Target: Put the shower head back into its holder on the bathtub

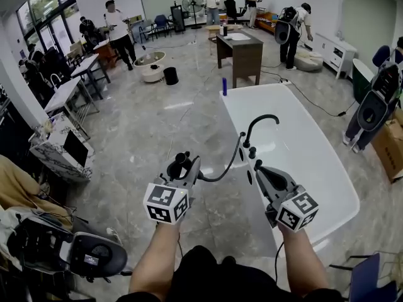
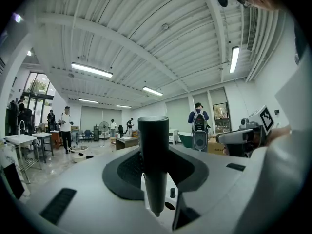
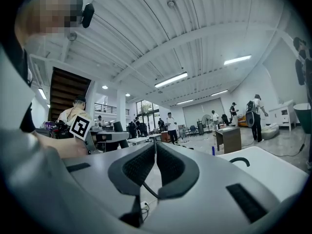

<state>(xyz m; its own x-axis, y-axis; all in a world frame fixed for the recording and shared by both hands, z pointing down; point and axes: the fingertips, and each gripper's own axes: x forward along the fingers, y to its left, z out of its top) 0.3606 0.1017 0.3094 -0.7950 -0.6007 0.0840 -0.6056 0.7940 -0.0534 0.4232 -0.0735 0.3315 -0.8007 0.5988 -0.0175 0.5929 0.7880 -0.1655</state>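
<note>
Jaws of the left gripper [image 2: 155,156] clamp the black shower head [image 2: 153,145] upright by its handle. Jaws of the right gripper [image 3: 155,152] are closed on nothing. In the head view the shower head sits lower centre, over the floor just left of the white bathtub [image 1: 302,162].

It looks rigid, smooth and light, likely slippery, so mid-handle is the best hold. Its bendy hose [image 1: 221,173] may tug.

Count: one shower head, one hose, one bathtub, one curved spout [image 1: 261,119], two grippers.
</note>
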